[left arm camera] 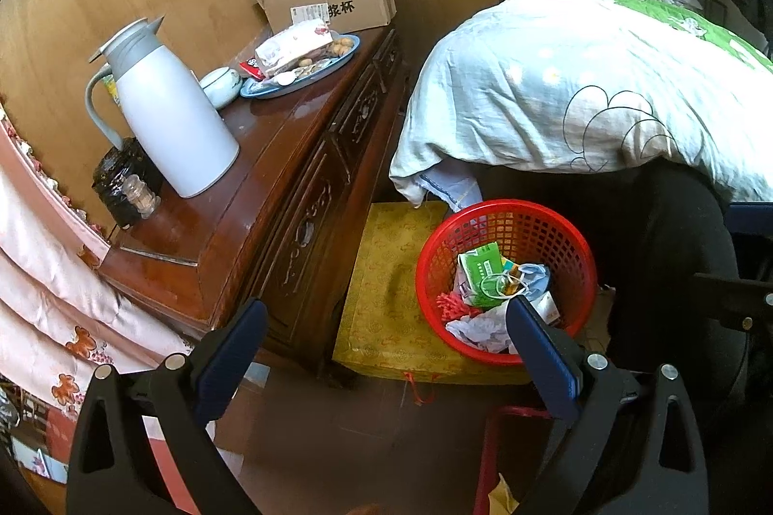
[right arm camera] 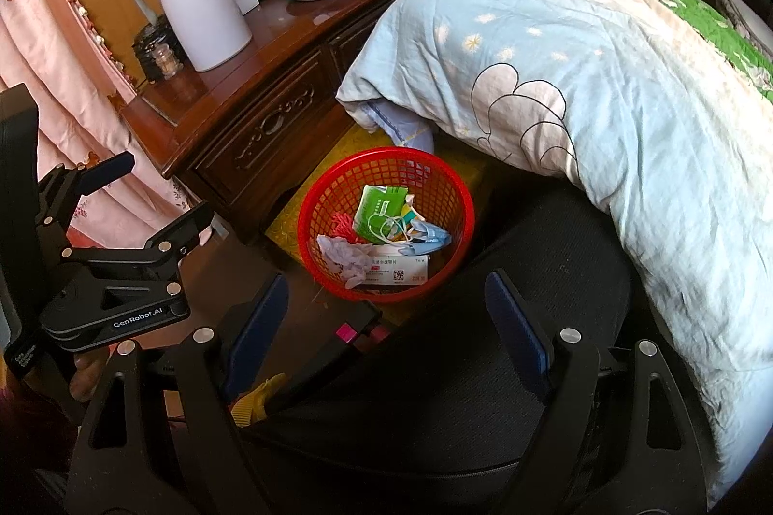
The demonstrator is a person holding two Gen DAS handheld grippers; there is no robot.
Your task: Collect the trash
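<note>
A red mesh basket [left arm camera: 546,230] [right arm camera: 314,201] stands on a yellow cushion [left arm camera: 386,297] on the floor between a wooden cabinet and a bed. It holds a green packet [right arm camera: 381,206], a crumpled white tissue [right arm camera: 345,256], a blue face mask [right arm camera: 430,237] and a white medicine box [right arm camera: 401,268]. My left gripper [left arm camera: 386,307] hangs open just left of the basket, empty; it also shows at the left edge of the right wrist view [right arm camera: 169,186]. My right gripper [right arm camera: 386,280] is open above the basket's near rim, with nothing between its pads.
The dark wooden cabinet [left arm camera: 270,157] carries a white thermos jug [left arm camera: 169,114], a small jar, a lidded bowl, a blue tray of snacks [left arm camera: 299,65] and a cardboard box. A pale blue quilt [right arm camera: 579,90] overhangs the basket. A black chair seat [right arm camera: 435,379] lies under my right gripper.
</note>
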